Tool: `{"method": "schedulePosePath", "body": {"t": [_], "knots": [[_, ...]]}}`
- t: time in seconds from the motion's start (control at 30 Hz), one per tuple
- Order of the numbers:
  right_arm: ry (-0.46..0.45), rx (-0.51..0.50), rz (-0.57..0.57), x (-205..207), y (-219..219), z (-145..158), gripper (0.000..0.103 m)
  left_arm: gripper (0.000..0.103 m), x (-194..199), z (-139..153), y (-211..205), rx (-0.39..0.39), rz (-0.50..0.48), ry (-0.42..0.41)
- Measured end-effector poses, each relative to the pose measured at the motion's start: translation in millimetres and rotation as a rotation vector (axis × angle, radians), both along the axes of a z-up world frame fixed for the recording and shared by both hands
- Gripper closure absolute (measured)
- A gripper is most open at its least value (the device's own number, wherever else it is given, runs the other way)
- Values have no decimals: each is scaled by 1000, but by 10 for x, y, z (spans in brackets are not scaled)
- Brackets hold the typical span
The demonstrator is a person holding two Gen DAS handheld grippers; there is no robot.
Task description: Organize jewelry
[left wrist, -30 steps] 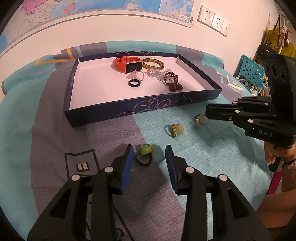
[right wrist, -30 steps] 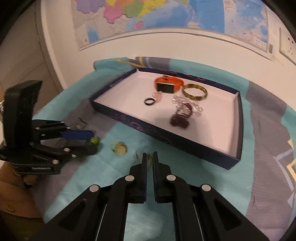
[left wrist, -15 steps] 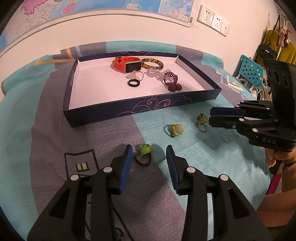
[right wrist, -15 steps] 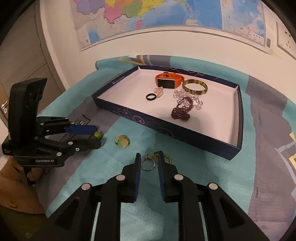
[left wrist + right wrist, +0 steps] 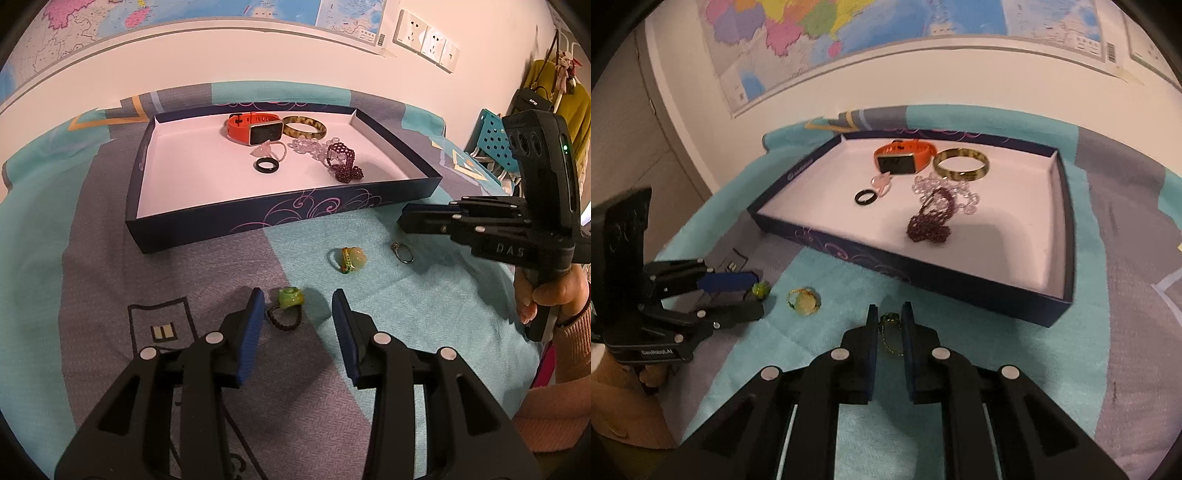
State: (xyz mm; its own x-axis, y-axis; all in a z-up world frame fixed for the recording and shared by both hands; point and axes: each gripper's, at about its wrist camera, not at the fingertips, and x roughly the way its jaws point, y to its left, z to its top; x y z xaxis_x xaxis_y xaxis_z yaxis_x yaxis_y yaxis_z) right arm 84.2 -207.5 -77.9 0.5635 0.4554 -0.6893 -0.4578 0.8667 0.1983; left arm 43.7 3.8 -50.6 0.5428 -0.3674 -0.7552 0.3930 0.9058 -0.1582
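Observation:
My left gripper (image 5: 297,308) stands open and low over the cloth. A green bead on a dark cord loop (image 5: 289,303) lies between its fingertips, nearer the left pad, untouched. A yellow-green ring (image 5: 351,258) and a silver ring (image 5: 402,252) lie further right. My right gripper (image 5: 889,320) is closing on a green-stoned gold ring (image 5: 889,318), which fills the narrow gap between its pads. The silver ring is hidden in the right wrist view. The dark blue tray (image 5: 280,218) holds an orange watch (image 5: 255,128), a bangle (image 5: 303,124), a black ring (image 5: 266,165) and bead bracelets (image 5: 341,162).
A patterned teal and grey cloth (image 5: 92,240) covers the surface. A wall with a map and sockets runs behind the tray. A blue perforated chair (image 5: 495,144) stands at the far right. A person's hand (image 5: 546,295) holds the right gripper's handle.
The right gripper opened from shut, shifted over the two rings and closed round the green-stoned one, leaving the silver ring on the cloth. The left gripper has kept still.

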Motion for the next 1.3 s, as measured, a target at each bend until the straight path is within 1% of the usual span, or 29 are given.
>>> {"method": "schedulePosePath", "body": {"t": [0.1,0.23,0.3,0.43,0.5,0.7,0.73,0.8,0.83,0.87,0.97,1.3], "knots": [[9,22,-30,20,-89,0,92,65,-2,-3,0,2,1,-1],[21,16,-36,18,-119,-42,92,65,-9,-2,-9,21,7,-7],[23,9,-39,12,-113,-54,88,65,-14,0,-10,34,10,-12],[18,1,-41,0,-112,-56,83,66,-12,1,-21,46,9,-15],[15,1,-34,-10,-104,-54,77,66,-13,1,-24,49,10,-16],[6,-33,-26,-31,-50,-61,76,77,0,-4,-5,55,26,-16],[3,-42,-25,-36,-35,-60,76,79,3,-5,-2,57,29,-16],[-3,-59,-21,-46,-14,-61,81,82,8,-5,4,60,35,-16],[-1,-64,-16,-46,-5,-65,91,83,8,-5,5,59,35,-17],[-2,-68,-16,-49,3,-66,93,83,4,-4,5,61,37,-18],[-8,-68,-16,-64,4,-59,93,83,-8,1,-2,67,39,-23],[-13,-2,-21,-122,-73,29,93,84,-23,26,21,53,44,-25]]}}
